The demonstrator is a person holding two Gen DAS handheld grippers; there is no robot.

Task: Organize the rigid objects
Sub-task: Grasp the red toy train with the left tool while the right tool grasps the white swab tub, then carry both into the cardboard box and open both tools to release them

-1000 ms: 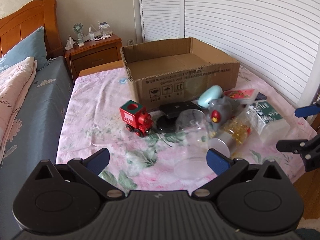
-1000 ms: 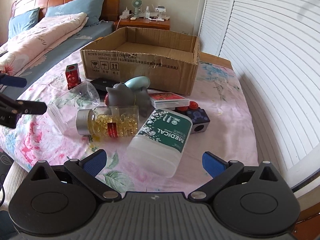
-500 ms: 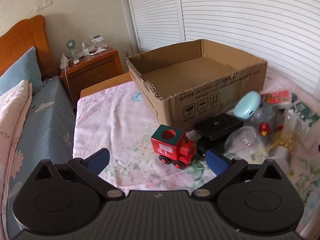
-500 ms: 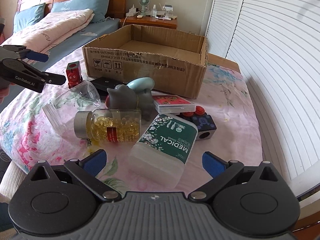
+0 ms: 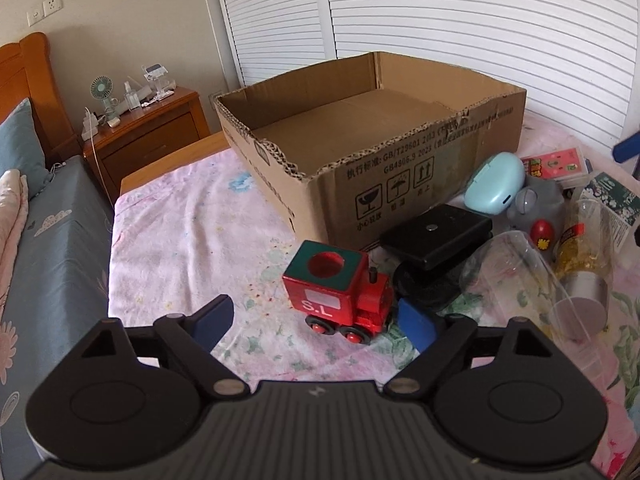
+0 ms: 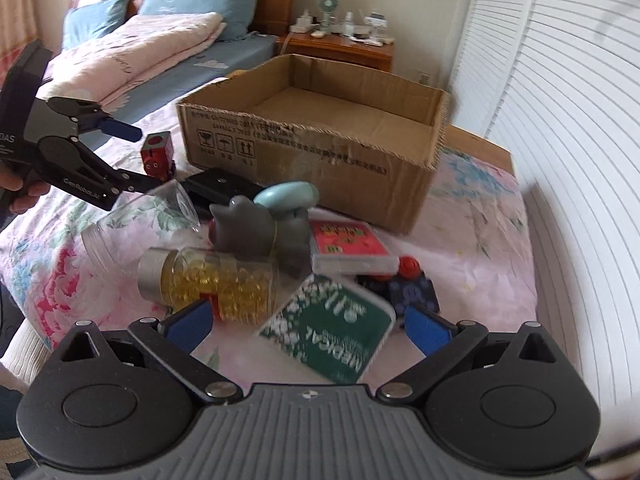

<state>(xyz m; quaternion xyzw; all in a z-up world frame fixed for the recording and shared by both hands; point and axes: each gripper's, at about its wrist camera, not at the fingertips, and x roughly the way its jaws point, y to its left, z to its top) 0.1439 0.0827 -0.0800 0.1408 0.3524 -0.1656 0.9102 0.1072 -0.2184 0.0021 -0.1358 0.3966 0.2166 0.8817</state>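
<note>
Because the cardboard box (image 5: 372,136) sat empty behind the clutter, we held our left hand-held gripper (image 5: 316,320) open around the toy train (image 5: 340,296), our right hand-held gripper (image 6: 308,326) open over the green packet (image 6: 332,336).

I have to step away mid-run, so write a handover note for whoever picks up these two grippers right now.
Left gripper: open, empty, fingers either side of the red toy train, not yet closed.
Right gripper: open, empty, low over the green medical bottle.
Cardboard box: nothing visible inside, so nothing is packed yet.
On the bedspread in front of the box: train, black case, clear cup, capsule jar, grey toy, teal case, card box, dark block toy, medical bottle.
Left to do: probably grasp the train and bottle first, then move everything into the box.
</note>
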